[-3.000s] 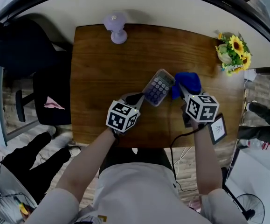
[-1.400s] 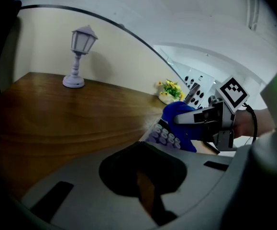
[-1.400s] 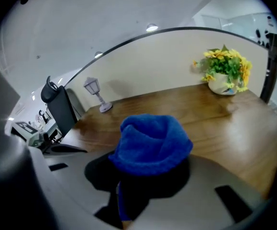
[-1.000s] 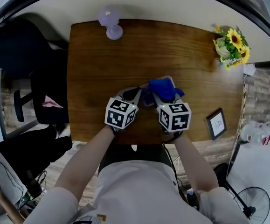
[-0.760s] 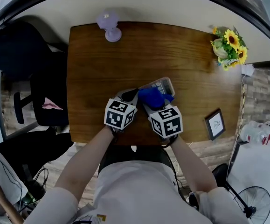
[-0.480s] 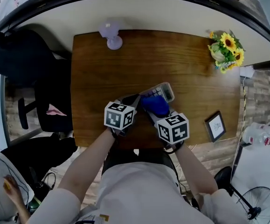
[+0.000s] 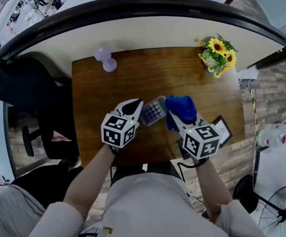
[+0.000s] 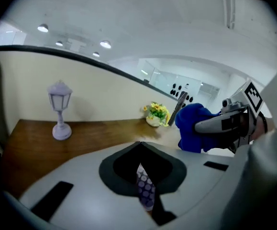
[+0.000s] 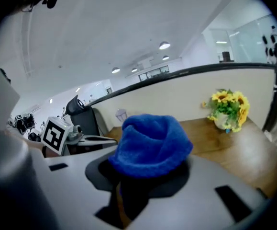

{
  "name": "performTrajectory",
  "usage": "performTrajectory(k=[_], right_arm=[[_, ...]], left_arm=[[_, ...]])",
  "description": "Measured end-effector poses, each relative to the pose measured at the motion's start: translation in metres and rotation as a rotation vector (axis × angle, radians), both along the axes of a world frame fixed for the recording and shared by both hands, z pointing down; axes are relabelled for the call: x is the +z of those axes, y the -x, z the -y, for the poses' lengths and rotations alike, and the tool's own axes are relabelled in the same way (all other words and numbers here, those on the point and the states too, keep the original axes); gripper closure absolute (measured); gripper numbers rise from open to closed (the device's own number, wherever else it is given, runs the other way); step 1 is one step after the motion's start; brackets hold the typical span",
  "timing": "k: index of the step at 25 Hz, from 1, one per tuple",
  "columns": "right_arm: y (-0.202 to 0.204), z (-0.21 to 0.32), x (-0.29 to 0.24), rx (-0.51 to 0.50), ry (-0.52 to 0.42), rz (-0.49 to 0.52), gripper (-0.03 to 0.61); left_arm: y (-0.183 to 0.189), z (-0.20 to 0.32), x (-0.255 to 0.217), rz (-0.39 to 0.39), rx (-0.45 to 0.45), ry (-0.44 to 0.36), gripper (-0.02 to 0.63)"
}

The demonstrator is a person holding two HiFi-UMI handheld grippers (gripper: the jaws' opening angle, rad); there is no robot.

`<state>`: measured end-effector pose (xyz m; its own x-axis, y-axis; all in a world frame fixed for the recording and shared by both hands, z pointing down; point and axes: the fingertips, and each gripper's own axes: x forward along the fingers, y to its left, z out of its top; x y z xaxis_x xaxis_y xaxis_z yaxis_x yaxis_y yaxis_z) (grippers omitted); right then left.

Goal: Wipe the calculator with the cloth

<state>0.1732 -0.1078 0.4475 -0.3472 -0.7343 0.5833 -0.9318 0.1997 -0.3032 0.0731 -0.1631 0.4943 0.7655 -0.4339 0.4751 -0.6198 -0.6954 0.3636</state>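
Basically mid-task. Left gripper (image 7: 137, 107) is clenched on the small grey rectangular calculator with purple keys (image 7: 153, 111); in the left gripper view the key face (image 8: 145, 191) sits edge-on between the jaws, pinched at its near end. The rest of it sticks out ahead of those jaws, over the brown wooden table (image 7: 98, 83); can't tell if it rests on the wood or is lifted.

Right gripper (image 7: 178, 118) is clamped on the bunched bright-blue fluffy cloth (image 7: 181, 107), and the wad bulges out ahead of its jaws (image 9: 150, 145). The cloth is just right of the calculator, beside its far edge. Keys are uncovered, and contact can't be confirmed.

Progress, as a judgement: both things are gripped and brought together, so setup is done. The cloth is off the keypad now, so it looks between strokes or just before one. Left to do: drag the cloth across the key face while the left gripper steadies it. How clean it is can't be told.

Far beyond both grippers: a small lilac lantern-shaped lamp (image 7: 104, 58) and a sunflower bunch in a pale pot (image 7: 216, 56), both well apart.
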Motion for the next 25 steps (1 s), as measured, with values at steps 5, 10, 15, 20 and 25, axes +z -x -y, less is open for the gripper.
performTrajectory(k=[5, 10, 15, 20, 25], right_arm=[[-0.017, -0.002, -0.065, 0.039, -0.136, -0.025, 0.453], [-0.025, -0.011, -0.127, 0.048, -0.268, -0.075, 0.452], [-0.030, -0.025, -0.181, 0.071, -0.380, -0.105, 0.451], [-0.035, -0.042, -0.222, 0.112, -0.458, -0.116, 0.451], [-0.035, -0.064, -0.241, 0.111, -0.486, -0.127, 0.451]], left_arm=[[-0.007, 0.010, -0.076, -0.052, 0.008, -0.144, 0.611], [-0.009, 0.010, -0.144, -0.072, 0.027, -0.292, 0.611], [-0.010, -0.001, -0.206, -0.096, 0.042, -0.431, 0.611], [-0.009, -0.018, -0.260, -0.126, 0.063, -0.560, 0.611], [-0.002, -0.037, -0.289, -0.152, 0.065, -0.608, 0.611]])
